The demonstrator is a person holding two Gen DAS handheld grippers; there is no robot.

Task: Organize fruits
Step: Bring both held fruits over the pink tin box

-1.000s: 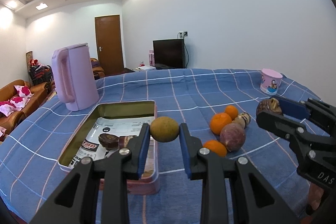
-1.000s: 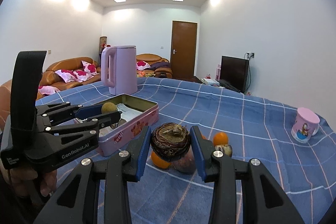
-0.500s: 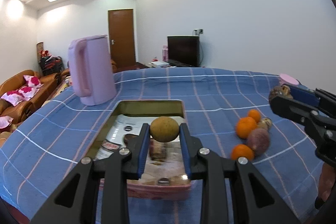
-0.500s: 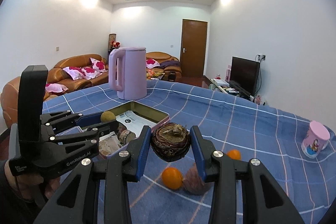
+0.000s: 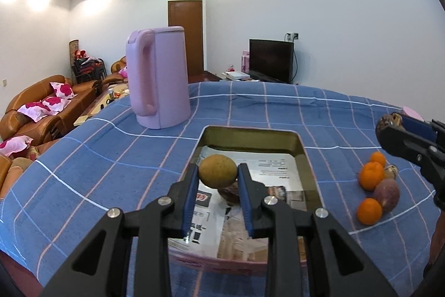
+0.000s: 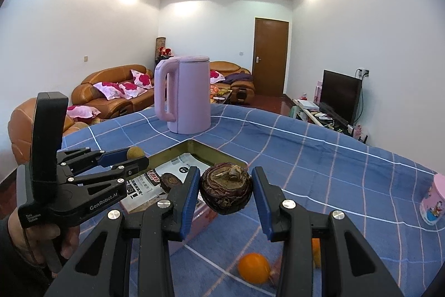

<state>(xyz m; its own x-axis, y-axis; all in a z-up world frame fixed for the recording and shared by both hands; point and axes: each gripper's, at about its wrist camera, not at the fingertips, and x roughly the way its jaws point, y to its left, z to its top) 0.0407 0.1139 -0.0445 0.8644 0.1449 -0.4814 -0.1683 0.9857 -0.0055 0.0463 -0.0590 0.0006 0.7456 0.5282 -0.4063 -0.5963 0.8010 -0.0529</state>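
My left gripper [image 5: 218,176] is shut on a yellow-brown round fruit [image 5: 217,171] and holds it above the near half of the open pink tin [image 5: 251,133]. A dark fruit [image 5: 229,192] lies in the tin on printed paper. My right gripper [image 6: 225,192] is shut on a dark wrinkled fruit [image 6: 225,192], raised above the table right of the tin [image 6: 207,149]. Three oranges [image 5: 371,176] and a purple fruit [image 5: 387,194] lie on the cloth right of the tin. The left gripper [image 6: 136,156] also shows in the right wrist view.
A tall pink kettle [image 5: 158,80] stands behind the tin at the left. A pink cartoon cup [image 6: 432,201] stands at the far right. The table wears a blue checked cloth [image 5: 111,152]. Sofas and a TV stand beyond the table.
My left gripper has carried its fruit left, from beside the tin to above its inside. My right gripper has moved left with the dark fruit, away from the oranges and toward the tin.
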